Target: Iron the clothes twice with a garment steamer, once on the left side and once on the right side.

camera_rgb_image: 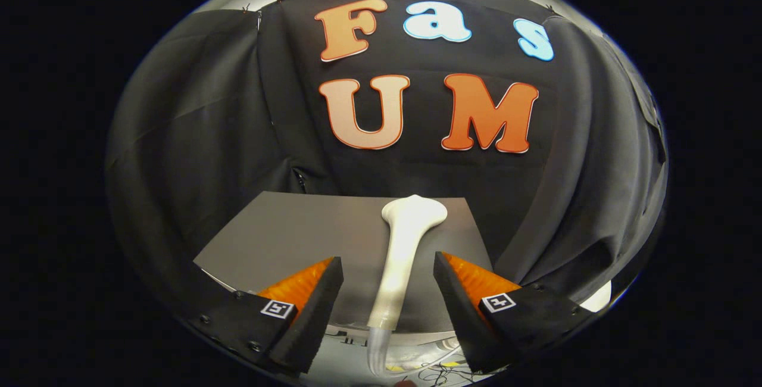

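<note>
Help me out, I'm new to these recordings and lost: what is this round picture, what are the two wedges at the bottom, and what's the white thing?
The camera rides on hand-held tongs and looks forward along their two fingers, the wedges you see. Between them, apart from both, lies a white garment steamer head, its wide nozzle pointing away and a clear hose trailing back. It rests on a grey board. Nothing is held: the tongs are open.
</note>
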A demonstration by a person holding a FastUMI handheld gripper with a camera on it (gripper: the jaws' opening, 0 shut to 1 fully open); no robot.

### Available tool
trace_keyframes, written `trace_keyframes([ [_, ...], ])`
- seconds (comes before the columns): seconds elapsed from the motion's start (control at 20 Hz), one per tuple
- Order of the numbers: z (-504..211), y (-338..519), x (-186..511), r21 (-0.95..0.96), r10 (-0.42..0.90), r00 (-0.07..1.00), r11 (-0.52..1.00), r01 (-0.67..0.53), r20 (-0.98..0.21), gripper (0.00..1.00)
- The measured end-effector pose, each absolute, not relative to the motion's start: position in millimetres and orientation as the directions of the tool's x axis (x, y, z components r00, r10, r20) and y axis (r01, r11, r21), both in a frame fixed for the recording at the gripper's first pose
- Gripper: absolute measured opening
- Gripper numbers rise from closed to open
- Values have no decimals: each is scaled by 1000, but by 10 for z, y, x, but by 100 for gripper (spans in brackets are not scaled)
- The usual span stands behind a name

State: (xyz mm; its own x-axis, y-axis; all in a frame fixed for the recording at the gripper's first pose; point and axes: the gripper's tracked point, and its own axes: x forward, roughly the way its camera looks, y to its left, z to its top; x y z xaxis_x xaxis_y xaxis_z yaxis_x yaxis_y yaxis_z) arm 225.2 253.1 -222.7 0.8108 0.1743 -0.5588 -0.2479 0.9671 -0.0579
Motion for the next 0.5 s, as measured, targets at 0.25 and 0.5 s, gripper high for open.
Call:
trace_keyframes([
  [0.25, -2545, 2433, 2622, -68, 112, 769, 978, -198, -629, 99],
  [0.5, -2870, 2437, 2836, -110, 67, 716, 974, -198, -694, 99],
])
